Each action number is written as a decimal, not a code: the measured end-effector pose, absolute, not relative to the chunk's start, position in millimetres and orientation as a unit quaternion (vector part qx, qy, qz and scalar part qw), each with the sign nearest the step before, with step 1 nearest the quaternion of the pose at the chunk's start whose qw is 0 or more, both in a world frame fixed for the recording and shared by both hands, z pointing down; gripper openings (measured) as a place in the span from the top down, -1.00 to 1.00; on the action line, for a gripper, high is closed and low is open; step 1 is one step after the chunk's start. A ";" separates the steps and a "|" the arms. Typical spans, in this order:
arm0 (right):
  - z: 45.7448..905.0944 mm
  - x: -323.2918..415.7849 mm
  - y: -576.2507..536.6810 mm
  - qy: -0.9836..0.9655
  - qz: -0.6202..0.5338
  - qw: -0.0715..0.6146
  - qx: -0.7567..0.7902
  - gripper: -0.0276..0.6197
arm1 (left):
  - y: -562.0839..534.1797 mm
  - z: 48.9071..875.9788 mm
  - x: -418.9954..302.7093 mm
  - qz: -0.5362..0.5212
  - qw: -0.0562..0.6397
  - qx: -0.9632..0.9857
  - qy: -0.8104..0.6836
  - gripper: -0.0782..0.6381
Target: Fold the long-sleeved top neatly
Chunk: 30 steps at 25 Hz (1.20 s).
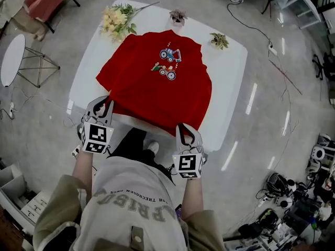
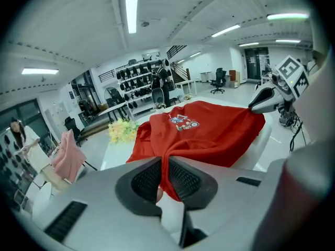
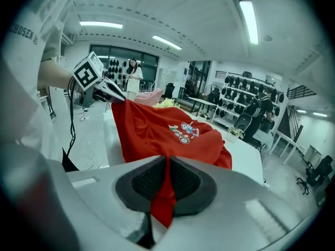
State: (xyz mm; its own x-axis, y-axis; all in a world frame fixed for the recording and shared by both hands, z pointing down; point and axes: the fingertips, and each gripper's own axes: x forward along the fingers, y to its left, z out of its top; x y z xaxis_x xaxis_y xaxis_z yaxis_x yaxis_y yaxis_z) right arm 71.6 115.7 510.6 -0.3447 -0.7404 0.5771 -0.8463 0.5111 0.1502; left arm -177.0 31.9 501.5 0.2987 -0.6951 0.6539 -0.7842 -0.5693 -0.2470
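Pale lettered T-shirt [image 1: 131, 203], perhaps beige, black trousers [image 1: 128, 143], white shoe [image 1: 152, 147]

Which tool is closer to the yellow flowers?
Left. The left tool grips the top's hem on the flowers' side; the right tool grips the hem's other corner, farther away.

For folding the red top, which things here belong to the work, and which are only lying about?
Belong to the job:
- red long-sleeved top
- left claw and right claw, each shut on the top's near hem
- white table under the top

Only lying about:
- yellow flowers
- pinkish potted plant
- green potted plant
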 end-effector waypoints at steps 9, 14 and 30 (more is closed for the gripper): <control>524.8 64.0 172.9 -0.834 0.104 0.300 0.451 0.82 | 123.8 534.3 -194.5 0.397 0.112 0.775 -0.478 0.65; 566.9 68.0 180.8 -0.825 0.131 0.333 0.437 0.82 | 135.8 573.6 -199.0 0.432 0.138 0.756 -0.472 0.64; 543.9 74.7 155.0 -0.818 0.287 0.223 0.446 -0.10 | 72.7 526.9 -183.7 0.421 0.165 0.804 -0.386 -0.20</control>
